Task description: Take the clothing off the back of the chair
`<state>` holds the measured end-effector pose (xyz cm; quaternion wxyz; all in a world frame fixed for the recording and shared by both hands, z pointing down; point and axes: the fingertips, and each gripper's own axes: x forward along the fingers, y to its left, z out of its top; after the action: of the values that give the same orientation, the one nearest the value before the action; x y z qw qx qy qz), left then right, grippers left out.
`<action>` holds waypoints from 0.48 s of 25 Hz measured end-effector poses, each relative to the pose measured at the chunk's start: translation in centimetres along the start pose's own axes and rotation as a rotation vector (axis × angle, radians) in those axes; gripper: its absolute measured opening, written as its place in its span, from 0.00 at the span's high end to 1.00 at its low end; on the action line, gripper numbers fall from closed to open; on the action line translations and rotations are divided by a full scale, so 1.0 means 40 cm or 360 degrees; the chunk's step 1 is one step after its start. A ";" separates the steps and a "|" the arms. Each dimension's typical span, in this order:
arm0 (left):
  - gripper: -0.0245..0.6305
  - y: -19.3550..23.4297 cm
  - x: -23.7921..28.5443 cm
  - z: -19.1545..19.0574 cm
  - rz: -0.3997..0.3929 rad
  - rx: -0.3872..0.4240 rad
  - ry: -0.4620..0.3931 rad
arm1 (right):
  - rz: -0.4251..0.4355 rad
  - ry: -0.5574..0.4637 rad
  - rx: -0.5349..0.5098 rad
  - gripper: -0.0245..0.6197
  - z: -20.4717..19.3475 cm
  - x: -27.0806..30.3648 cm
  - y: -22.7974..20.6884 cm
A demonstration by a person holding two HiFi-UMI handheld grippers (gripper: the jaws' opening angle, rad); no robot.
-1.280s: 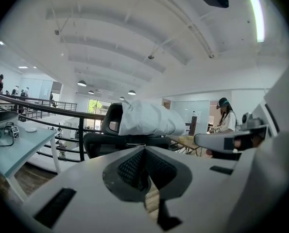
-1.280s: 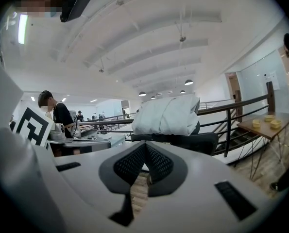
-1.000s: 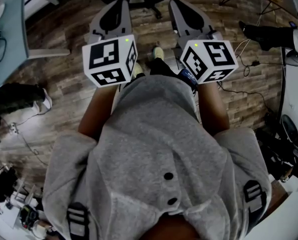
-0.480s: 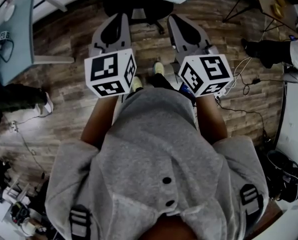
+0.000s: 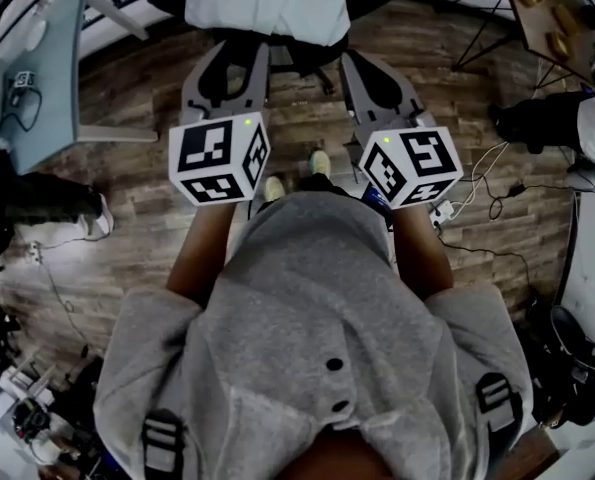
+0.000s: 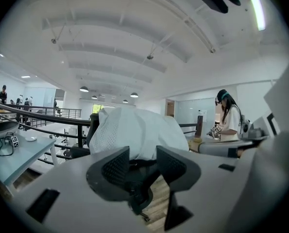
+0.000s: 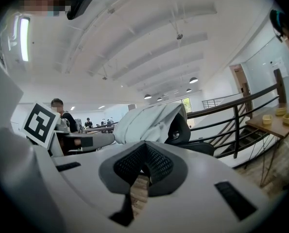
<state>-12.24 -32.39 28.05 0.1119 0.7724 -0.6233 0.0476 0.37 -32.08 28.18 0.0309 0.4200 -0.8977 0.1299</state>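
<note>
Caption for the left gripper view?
Left claw, just opening and empty, faces the white garment draped over the back of the black chair.

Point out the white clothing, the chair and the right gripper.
white clothing [image 6: 134, 130], left gripper view, middle of the draped fabric.
chair [image 7: 179, 127], right gripper view, dark edge of the backrest.
right gripper [image 7: 143, 148], right gripper view, where its closed jaw tips meet.

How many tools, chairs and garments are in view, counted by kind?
Tools: 2, the left tool, whose jaws have just been opening with nothing between them, and the right tool, shut.
Black office chair: 1
Draped white garment on the chair back: 1
Total: 4
</note>
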 end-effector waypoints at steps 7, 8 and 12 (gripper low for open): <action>0.22 -0.035 0.083 0.105 0.0026 0.0197 -0.0040 | 0.0053 -0.0020 0.0021 0.94 0.020 0.004 -0.067; 0.16 -0.032 0.101 0.114 0.0045 0.0237 -0.0031 | 0.0062 -0.0020 0.0022 0.94 0.021 0.008 -0.073; 0.07 -0.020 0.168 0.143 0.0137 0.0371 0.0018 | 0.0083 0.0000 0.0030 0.94 0.021 0.015 -0.106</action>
<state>-10.38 -39.97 23.83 0.0226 0.7525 -0.6455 0.1289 3.26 -35.34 28.35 0.0236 0.3967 -0.9071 0.1391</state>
